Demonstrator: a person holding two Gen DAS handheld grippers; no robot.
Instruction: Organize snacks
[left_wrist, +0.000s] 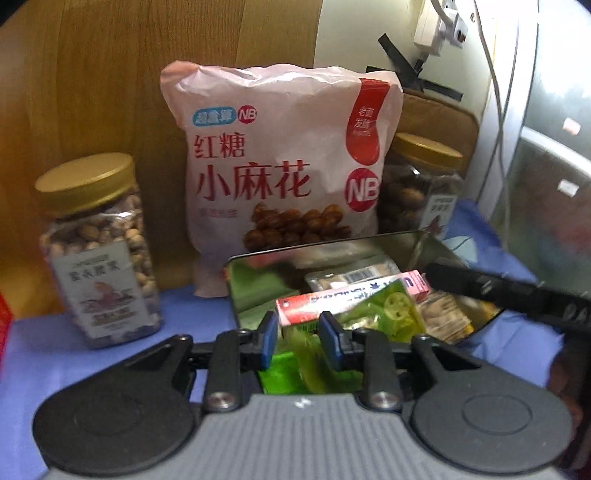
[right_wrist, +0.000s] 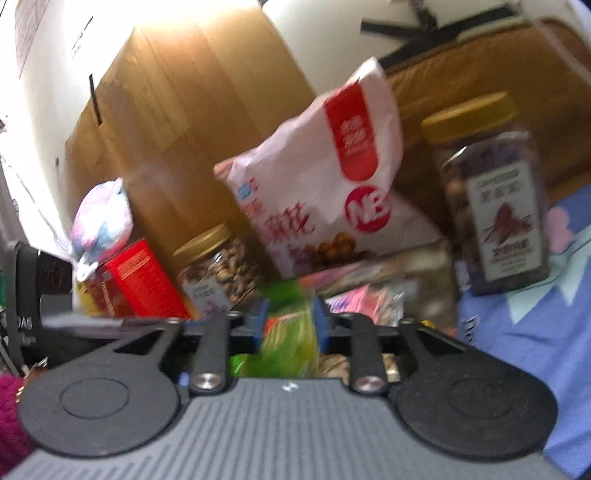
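Note:
A shiny metal tray (left_wrist: 436, 242) holds several small snack packets, among them a green lotus-root packet (left_wrist: 384, 308) and a pink packet (left_wrist: 417, 282). My left gripper (left_wrist: 298, 341) hovers over the tray's near edge, jaws part open around green packets (left_wrist: 306, 369) below; I cannot tell if it grips them. My right gripper (right_wrist: 290, 326) is shut on a green snack packet (right_wrist: 291, 332) and holds it over the tray (right_wrist: 424, 266). A pink-white twisted-dough bag (left_wrist: 280, 162) stands behind the tray; it also shows in the right wrist view (right_wrist: 332, 199).
A gold-lidded nut jar (left_wrist: 99, 251) stands left, another (left_wrist: 421, 188) right of the bag. The right wrist view shows those jars (right_wrist: 218, 266) (right_wrist: 491, 199), a red box (right_wrist: 144, 284) and a pastel pouch (right_wrist: 101, 218). Wooden panel (left_wrist: 110, 74) behind; blue cloth (left_wrist: 55, 350) underneath.

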